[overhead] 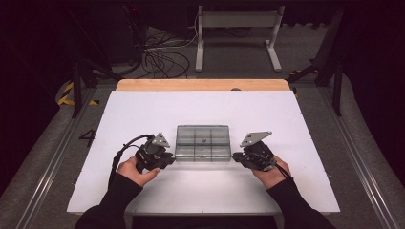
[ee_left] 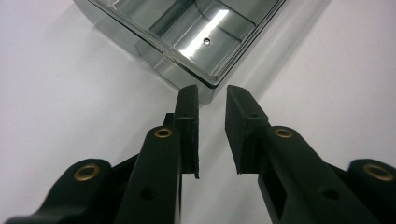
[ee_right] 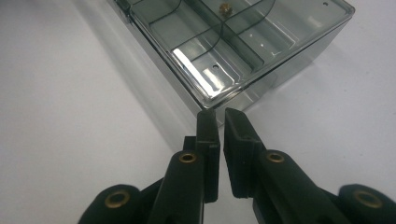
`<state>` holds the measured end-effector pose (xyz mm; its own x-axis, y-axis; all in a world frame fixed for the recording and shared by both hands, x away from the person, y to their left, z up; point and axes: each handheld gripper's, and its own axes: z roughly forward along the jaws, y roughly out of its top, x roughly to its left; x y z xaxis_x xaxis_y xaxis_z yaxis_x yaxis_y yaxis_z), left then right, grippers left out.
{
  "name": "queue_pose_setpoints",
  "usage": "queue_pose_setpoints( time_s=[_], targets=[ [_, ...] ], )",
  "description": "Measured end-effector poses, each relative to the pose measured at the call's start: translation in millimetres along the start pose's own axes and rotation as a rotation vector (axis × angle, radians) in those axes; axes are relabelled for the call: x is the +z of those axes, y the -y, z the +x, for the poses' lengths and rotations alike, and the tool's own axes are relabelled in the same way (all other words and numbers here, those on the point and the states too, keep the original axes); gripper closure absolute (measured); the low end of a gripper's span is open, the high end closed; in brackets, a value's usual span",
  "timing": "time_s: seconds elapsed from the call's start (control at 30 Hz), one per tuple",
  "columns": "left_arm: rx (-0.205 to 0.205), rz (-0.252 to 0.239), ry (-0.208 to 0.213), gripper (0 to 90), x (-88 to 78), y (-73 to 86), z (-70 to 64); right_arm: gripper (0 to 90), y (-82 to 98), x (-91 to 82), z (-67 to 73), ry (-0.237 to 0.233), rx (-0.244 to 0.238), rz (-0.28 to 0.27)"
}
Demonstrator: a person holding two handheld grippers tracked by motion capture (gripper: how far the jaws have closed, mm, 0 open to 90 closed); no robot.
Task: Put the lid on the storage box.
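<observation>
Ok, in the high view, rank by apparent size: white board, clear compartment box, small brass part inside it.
1. white board
2. clear compartment box
3. brass part, just a speck in one of the box's compartments

Bare table (overhead: 143,114) around box (overhead: 202,142)

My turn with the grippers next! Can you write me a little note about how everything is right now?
Left gripper: open a little, nothing between the jaws, tips at a corner of the clear box.
Right gripper: nearly shut, holding nothing, tips at the box's other end.
Box: middle of the white table, lid closed, a small brass piece inside.
Done: both grippers lined up at the box.
Left: probably gripping or opening it.
</observation>
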<state>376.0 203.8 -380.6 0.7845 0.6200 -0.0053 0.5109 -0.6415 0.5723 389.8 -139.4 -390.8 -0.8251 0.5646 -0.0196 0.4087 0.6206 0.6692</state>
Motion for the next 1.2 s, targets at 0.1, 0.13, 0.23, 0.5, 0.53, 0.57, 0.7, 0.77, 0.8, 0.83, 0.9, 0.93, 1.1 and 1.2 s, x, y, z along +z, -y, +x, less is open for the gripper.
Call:
queue_pose_setpoints(
  time_s=[0.1, 0.13, 0.23, 0.5, 0.53, 0.57, 0.7, 0.77, 0.8, 0.83, 0.9, 0.93, 1.1, 1.2],
  targets=[
    [-0.013, -0.029, -0.004, 71.3, -4.2, 0.7, 0.1, 83.3, -0.5, -2.1, -0.4, 0.005, -0.006, -0.007],
    [-0.014, -0.04, -0.006, 70.8, -5.7, 0.8, 0.1, 82.8, -0.8, -3.4, -0.7, 0.004, -0.001, -0.009],
    [-0.017, -0.069, -0.013, 69.3, -10.7, 1.3, -0.7, 80.1, -1.5, -7.5, -1.5, 0.003, 0.003, -0.028],
    [-0.048, -0.183, -0.026, 60.6, -25.4, 6.0, 0.3, 62.1, -4.9, -19.5, -4.1, -0.029, 0.042, -0.105],
    [-0.052, -0.199, -0.027, 59.9, -26.8, 6.7, 0.7, 59.9, -5.0, -20.9, -4.1, -0.028, 0.045, -0.118],
    [-0.054, -0.212, -0.026, 58.9, -28.4, 7.2, 0.5, 58.2, -4.9, -22.4, -4.3, -0.029, 0.043, -0.129],
    [-0.037, -0.274, -0.029, 52.2, -33.8, 8.7, -0.4, 48.5, -4.0, -28.5, -4.3, -0.034, 0.036, -0.181],
    [-0.03, -0.288, -0.032, 45.7, -35.8, 9.6, -1.4, 44.0, -3.6, -31.9, -4.0, -0.035, 0.029, -0.207],
    [-0.028, -0.294, -0.034, 44.2, -37.0, 10.6, -2.0, 41.8, -3.2, -33.6, -3.7, -0.04, 0.028, -0.218],
    [-0.027, -0.306, -0.044, 42.0, -38.1, 11.7, -2.3, 39.8, -2.8, -35.1, -3.3, -0.042, 0.025, -0.229],
    [-0.023, -0.321, -0.044, 37.9, -40.4, 13.6, -2.1, 36.7, -1.4, -37.8, -3.2, -0.048, 0.02, -0.247],
    [-0.026, -0.333, -0.052, 35.0, -41.6, 14.6, -2.0, 34.0, -0.6, -39.0, -3.2, -0.05, 0.018, -0.256],
    [-0.028, -0.383, -0.034, 26.4, -47.2, 20.6, -2.1, 24.0, 4.1, -45.0, -4.1, -0.046, 0.01, -0.302],
    [-0.036, -0.422, -0.019, 23.1, -49.6, 26.6, -1.4, 16.7, 6.9, -46.7, -4.5, -0.062, 0.006, -0.33]
  ],
)
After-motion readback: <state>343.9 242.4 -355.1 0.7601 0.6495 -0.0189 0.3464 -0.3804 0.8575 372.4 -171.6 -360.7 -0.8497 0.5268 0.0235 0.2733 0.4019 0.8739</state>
